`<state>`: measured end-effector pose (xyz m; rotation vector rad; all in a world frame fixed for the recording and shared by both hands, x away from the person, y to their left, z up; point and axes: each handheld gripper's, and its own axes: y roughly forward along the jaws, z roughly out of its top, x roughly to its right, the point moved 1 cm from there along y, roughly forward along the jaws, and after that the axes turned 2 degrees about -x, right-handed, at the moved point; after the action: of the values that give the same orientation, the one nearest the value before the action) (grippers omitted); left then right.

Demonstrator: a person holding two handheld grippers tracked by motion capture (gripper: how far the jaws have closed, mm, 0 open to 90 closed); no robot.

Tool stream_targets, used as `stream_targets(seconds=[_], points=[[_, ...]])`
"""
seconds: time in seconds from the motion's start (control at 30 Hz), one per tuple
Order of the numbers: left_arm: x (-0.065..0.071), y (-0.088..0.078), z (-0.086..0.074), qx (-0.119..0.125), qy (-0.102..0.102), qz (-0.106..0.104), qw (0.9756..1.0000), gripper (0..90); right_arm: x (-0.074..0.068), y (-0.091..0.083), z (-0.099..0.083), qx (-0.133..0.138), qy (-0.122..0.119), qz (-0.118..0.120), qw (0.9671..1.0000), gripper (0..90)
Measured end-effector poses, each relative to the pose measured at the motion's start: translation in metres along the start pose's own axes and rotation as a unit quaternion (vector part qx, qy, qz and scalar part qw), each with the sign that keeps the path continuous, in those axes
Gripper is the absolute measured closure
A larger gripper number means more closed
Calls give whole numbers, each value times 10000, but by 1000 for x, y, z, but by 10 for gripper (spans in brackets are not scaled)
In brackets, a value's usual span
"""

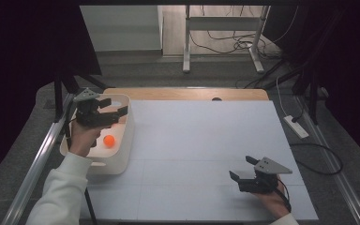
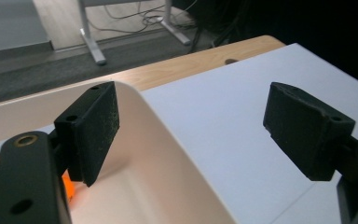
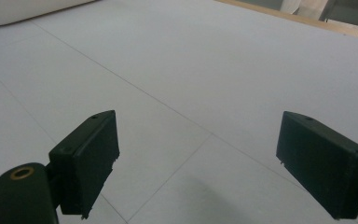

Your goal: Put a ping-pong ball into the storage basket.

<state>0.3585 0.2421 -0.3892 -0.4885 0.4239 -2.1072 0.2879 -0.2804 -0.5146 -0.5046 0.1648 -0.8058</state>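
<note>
Orange ball (image 1: pixel 109 140) sat on the floor of the white bin (image 1: pixel 126 145), at the left edge of the table's white top (image 1: pixel 201 140). The left gripper (image 1: pixel 114 108) hung over that bin with its jaws spread wide and nothing between them, so the ball was below the claw and a bit nearer the person, not touching either pad. No earlier shot to compare, so that's just how it looked at that moment.

From the high view you got the whole layout: bin, ball lying loose inside it, the left hand (image 1: pixel 82 136) holding the gripper above the bin's far half. The left gripper view was way tighter. There the ball (image 2: pixel 68 185) was only a sliver of orange peeking out behind the left-hand jaw, mostly hidden, while the bin's rim (image 2: pixel 168 135) ran right up between the two jaws, with the other jaw out over the white top beside the bin.

The right gripper (image 1: pixel 241 168) was well apart from the bin, down near the person's edge of the table, jaws also wide and empty. In the right gripper view a corner of the bin (image 3: pixel 23 11) showed far off.
</note>
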Motion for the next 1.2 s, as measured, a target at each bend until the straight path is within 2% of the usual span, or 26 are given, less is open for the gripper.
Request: stream_targets(seconds=[0.33, 0.47, 0.57, 0.77, 0.83, 1.03, 1.2], points=[[16, -5, -2, 196, 22, -384, 9991, 194, 0, 2, 0, -17, 9, 46, 10000, 127], [25, -5, -3, 219, 89, -525, 9983, 194, 0, 1, -1, -23, -7, 43, 10000, 127], [37, -6, -5, 252, 189, -676, 9972, 194, 0, -2, -2, 1, -2, 39, 10000, 128], [52, -7, -8, 267, 351, -872, 9952, 194, -1, -2, 0, 5, 14, 56, 10000, 128], [56, -8, -10, 292, 362, -981, 9941, 194, -1, -1, -1, -22, -20, 55, 10000, 128], [65, -7, -17, 287, 399, -1125, 9924, 193, -2, -1, -1, -56, -31, 31, 10000, 128], [77, -7, -24, 285, 430, -1386, 9890, 193, -2, 0, 0, -58, -61, 20, 10000, 128]])
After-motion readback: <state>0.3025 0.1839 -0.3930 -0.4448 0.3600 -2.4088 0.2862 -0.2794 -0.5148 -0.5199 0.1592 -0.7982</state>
